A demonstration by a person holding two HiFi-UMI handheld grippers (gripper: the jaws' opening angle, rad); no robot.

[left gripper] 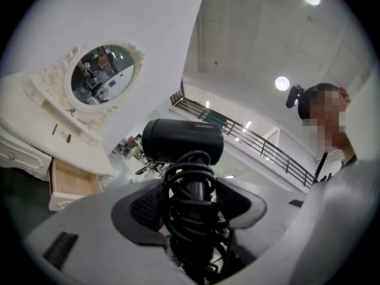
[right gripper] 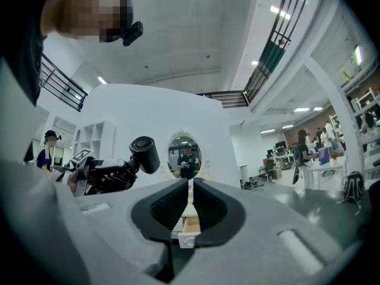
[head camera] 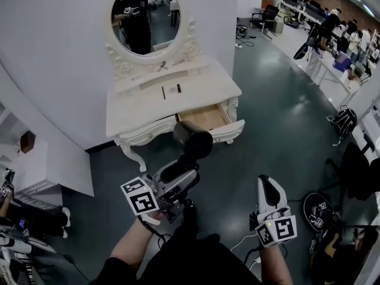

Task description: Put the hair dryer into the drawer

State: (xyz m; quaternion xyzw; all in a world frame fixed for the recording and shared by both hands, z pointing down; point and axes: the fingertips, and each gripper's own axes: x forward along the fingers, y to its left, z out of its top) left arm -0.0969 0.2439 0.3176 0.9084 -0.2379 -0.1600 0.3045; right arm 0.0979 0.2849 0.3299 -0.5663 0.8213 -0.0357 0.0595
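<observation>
A black hair dryer [head camera: 193,140] with its cord wound round the handle [left gripper: 190,209] is held up in the air, barrel [left gripper: 183,140] lying sideways. My left gripper [head camera: 185,166] is shut on that handle, in front of a white vanity table [head camera: 133,108]. The table's right drawer [head camera: 205,116] is pulled open, its wooden inside bare; the left gripper view also shows this drawer [left gripper: 71,183]. My right gripper [head camera: 265,183] hangs lower right, jaws shut with nothing between them. In the right gripper view the hair dryer [right gripper: 144,153] is up left and the drawer [right gripper: 189,224] lies straight ahead.
An oval mirror [head camera: 145,18] stands on the vanity, with small dark items [head camera: 163,92] on the top. White shelving [head camera: 41,171] is at the left. A backpack [head camera: 343,122] and bags [head camera: 317,212] lie on the floor at the right. People stand at far desks [head camera: 332,64].
</observation>
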